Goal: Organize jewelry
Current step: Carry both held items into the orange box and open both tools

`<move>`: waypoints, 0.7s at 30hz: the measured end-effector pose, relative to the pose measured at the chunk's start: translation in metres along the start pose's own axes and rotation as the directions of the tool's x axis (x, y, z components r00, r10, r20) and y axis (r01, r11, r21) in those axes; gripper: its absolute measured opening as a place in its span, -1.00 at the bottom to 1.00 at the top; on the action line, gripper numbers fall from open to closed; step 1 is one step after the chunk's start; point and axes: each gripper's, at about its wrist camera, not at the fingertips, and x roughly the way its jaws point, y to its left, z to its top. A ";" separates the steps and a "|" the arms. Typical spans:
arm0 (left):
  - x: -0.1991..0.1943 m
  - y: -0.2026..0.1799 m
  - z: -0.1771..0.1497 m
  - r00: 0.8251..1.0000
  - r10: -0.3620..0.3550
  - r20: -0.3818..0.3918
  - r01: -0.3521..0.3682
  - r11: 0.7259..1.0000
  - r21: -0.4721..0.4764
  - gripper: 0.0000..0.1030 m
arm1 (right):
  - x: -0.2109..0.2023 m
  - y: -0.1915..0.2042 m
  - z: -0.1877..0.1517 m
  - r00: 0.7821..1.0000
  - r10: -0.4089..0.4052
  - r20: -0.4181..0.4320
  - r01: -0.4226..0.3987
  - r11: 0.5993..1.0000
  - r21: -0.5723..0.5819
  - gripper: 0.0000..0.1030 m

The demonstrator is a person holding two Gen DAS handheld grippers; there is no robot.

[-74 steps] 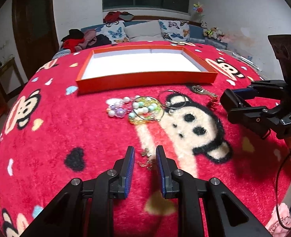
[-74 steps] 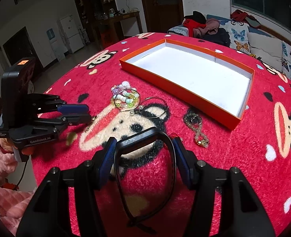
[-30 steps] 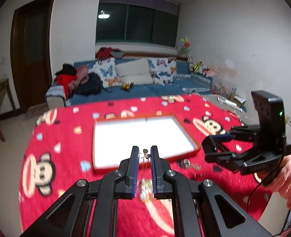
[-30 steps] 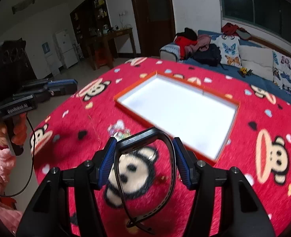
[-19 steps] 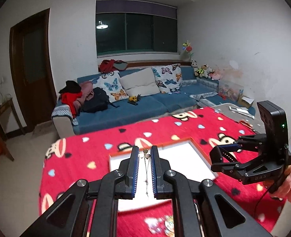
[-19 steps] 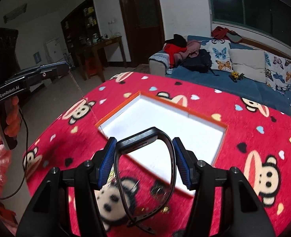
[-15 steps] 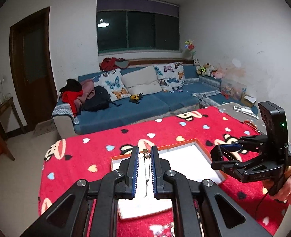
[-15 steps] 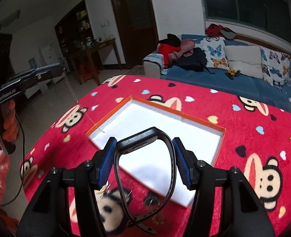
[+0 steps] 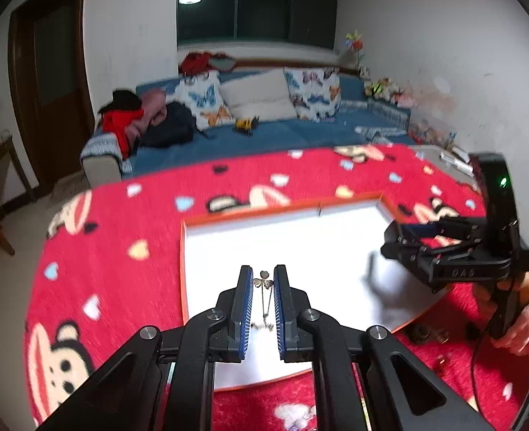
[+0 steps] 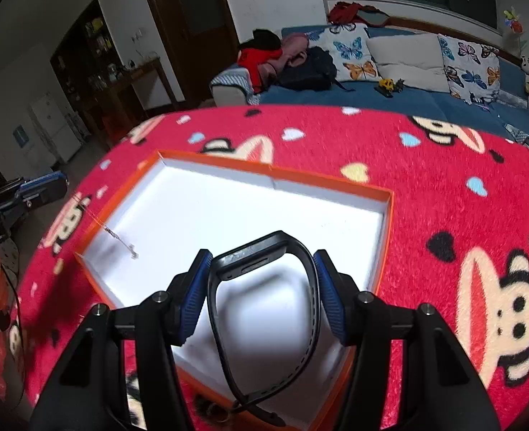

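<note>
Both grippers have come down from mid-air over the box (image 10: 389, 212), left (image 9: 263, 283) pinching a necklace (image 9: 264, 300), right (image 10: 262, 273) clamping a watch (image 10: 264, 269) (both hang above the white floor), so release looks close.

the tray (image 10: 389, 215) sits on the blanket (image 10: 426, 186) (sofa (image 10: 390, 93) behind), with loose jewelry (image 9: 424, 332) beside its near edge.
</note>
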 end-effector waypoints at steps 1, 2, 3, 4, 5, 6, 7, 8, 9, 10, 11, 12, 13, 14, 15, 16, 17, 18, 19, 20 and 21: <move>0.008 0.001 -0.005 1.000 -0.001 -0.020 0.001 1.000 -0.002 -0.78 | 0.003 -0.001 -0.002 1.000 -0.002 -0.008 0.002 1.000 0.001 0.11; 0.016 0.001 -0.011 0.999 0.000 -0.040 0.000 1.000 -0.003 -0.77 | 0.006 -0.002 -0.003 1.000 -0.006 -0.013 0.006 1.000 0.001 0.11; 0.022 0.002 -0.018 0.999 0.001 -0.054 -0.002 1.000 -0.003 -0.77 | 0.008 -0.003 -0.005 1.000 -0.014 -0.019 0.014 1.000 -0.001 0.11; 0.028 0.002 -0.022 0.998 0.002 -0.070 -0.002 1.000 -0.004 -0.77 | 0.011 -0.003 -0.007 0.999 -0.019 -0.027 0.019 1.000 -0.003 0.11; 0.034 0.002 -0.027 0.996 0.001 -0.085 -0.001 1.000 -0.004 -0.77 | 0.013 -0.003 -0.008 0.999 -0.021 -0.034 0.021 1.000 -0.004 0.11; 0.040 0.003 -0.031 0.995 0.001 -0.099 -0.001 1.000 -0.004 -0.77 | 0.014 -0.003 -0.009 0.999 -0.022 -0.038 0.022 1.000 -0.005 0.11; 0.045 0.003 -0.035 0.994 0.000 -0.114 -0.001 1.000 -0.004 -0.77 | 0.015 -0.003 -0.011 0.999 -0.025 -0.041 0.025 1.000 -0.007 0.11; 0.049 0.003 -0.038 0.992 0.002 -0.124 -0.002 1.000 -0.003 -0.77 | 0.016 -0.003 -0.012 0.999 -0.030 -0.043 0.029 0.999 -0.014 0.11; 0.052 0.004 -0.042 0.991 0.006 -0.132 -0.007 1.000 -0.001 -0.77 | 0.016 -0.002 -0.013 0.998 -0.034 -0.043 0.033 0.999 -0.021 0.11; 0.054 0.004 -0.044 0.990 0.009 -0.137 -0.009 1.000 -0.001 -0.77 | 0.017 -0.001 -0.014 0.998 -0.040 -0.043 0.039 0.999 -0.029 0.11; 0.057 0.004 -0.047 0.990 0.009 -0.143 -0.009 1.000 -0.002 -0.77 | 0.017 0.000 -0.015 0.998 -0.043 -0.044 0.041 0.999 -0.035 0.11; 0.057 0.004 -0.049 0.989 0.009 -0.146 -0.010 1.000 -0.003 -0.77 | 0.017 0.000 -0.015 0.998 -0.043 -0.046 0.041 0.998 -0.038 0.11; 0.059 0.004 -0.052 0.988 0.012 -0.152 -0.012 1.000 -0.003 -0.77 | 0.018 0.001 -0.016 0.998 -0.045 -0.047 0.043 0.998 -0.041 0.12; 0.060 0.005 -0.054 0.988 0.017 -0.156 -0.017 1.000 -0.001 -0.77 | 0.018 0.001 -0.016 0.998 -0.050 -0.047 0.048 0.998 -0.044 0.12; 0.060 0.005 -0.054 0.987 0.023 -0.158 -0.023 1.000 0.001 -0.77 | 0.018 0.000 -0.015 0.998 -0.051 -0.047 0.048 0.998 -0.045 0.14; 0.059 0.005 -0.055 0.987 0.029 -0.159 -0.029 1.000 0.004 -0.77 | 0.018 0.000 -0.015 0.998 -0.051 -0.048 0.049 0.998 -0.045 0.14; 0.060 0.004 -0.057 0.986 0.037 -0.161 -0.036 0.999 0.009 -0.77 | 0.019 0.001 -0.015 0.997 -0.056 -0.047 0.053 0.997 -0.047 0.14; 0.060 0.004 -0.058 0.986 0.043 -0.162 -0.042 0.999 0.012 -0.77 | 0.019 0.001 -0.015 0.997 -0.060 -0.047 0.057 0.997 -0.050 0.14; 0.060 0.004 -0.058 0.985 0.048 -0.164 -0.047 0.999 0.014 -0.76 | 0.019 0.002 -0.015 0.997 -0.063 -0.049 0.061 0.997 -0.054 0.15; 0.060 0.004 -0.059 0.984 0.053 -0.169 -0.051 0.999 0.015 -0.76 | 0.020 0.002 -0.014 0.996 -0.067 -0.052 0.064 0.996 -0.058 0.15; 0.060 0.004 -0.058 0.984 0.054 -0.170 -0.052 0.999 0.012 -0.76 | 0.020 0.003 -0.014 0.996 -0.071 -0.052 0.068 0.996 -0.060 0.16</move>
